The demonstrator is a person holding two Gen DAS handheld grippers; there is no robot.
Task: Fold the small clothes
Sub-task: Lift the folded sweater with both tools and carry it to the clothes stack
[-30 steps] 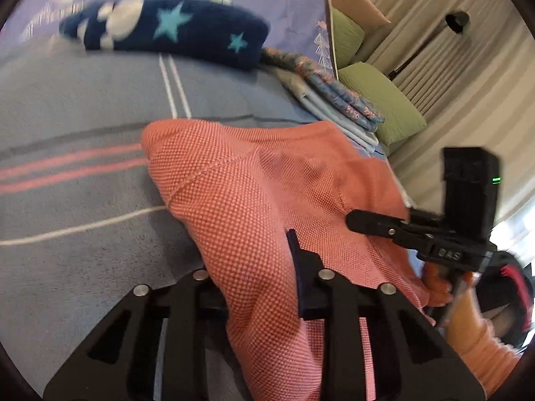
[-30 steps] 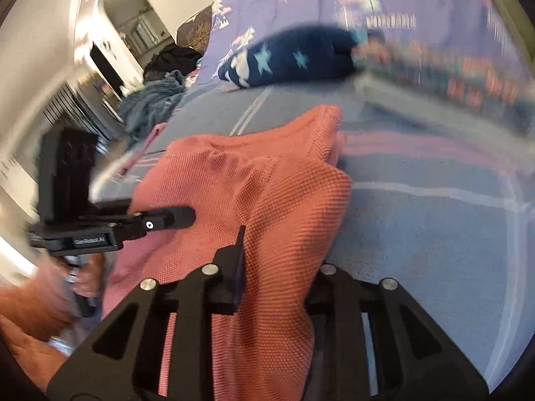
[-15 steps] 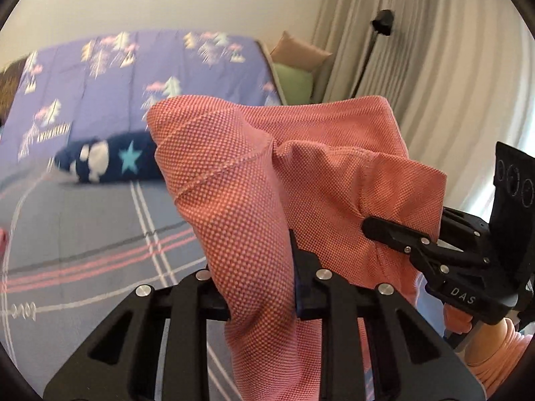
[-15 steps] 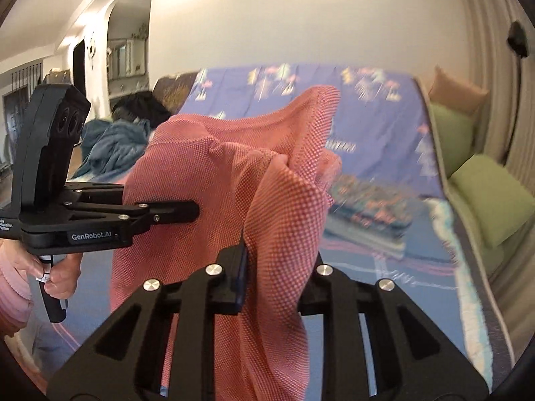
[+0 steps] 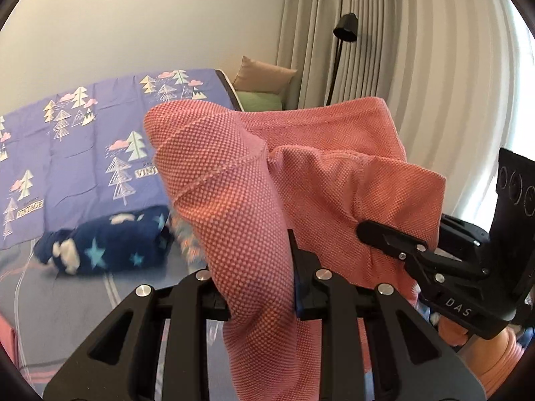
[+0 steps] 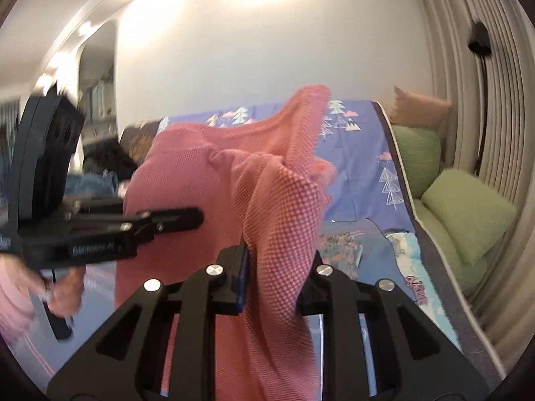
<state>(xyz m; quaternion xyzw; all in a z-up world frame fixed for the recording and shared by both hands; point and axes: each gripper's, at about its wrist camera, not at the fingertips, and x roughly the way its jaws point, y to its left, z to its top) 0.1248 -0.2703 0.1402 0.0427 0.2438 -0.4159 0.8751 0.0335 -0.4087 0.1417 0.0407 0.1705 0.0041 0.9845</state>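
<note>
Lower part of pink waffle-knit garment (image 5: 301, 183) cut off at bottom of both wrist views. Left fingertip of left gripper (image 5: 259, 287) buried behind cloth, only right fingertip seen. Likewise for right gripper (image 6: 277, 274): left fingertip visible, right one covered. Right wrist view motion-blurred at left side; hand (image 6: 63, 294) under other unit smeared. Folded patterned clothes (image 6: 341, 250) on bed partly hidden behind cloth, blurred in left view.

Left gripper clamped narrow on a fold of garment, cloth bulging up over fingers and hanging down between arms. Right gripper also pinched narrow on a second fold of same garment. Garment held up in air between both grippers, off bed (image 5: 67, 300), top edge roughly level across, slack sagging in middle.

Navy star-print bundle (image 5: 107, 244) lay on bed below and left of garment, apart from it. Purple tree-print cover (image 5: 83, 140) behind it toward wall. Green cushions (image 6: 468, 214) and tan pillow (image 6: 421, 110) along bed's right side by curtain (image 5: 418, 50), floor lamp (image 5: 346, 30) standing there. Open bedspread below and left of hanging cloth.
</note>
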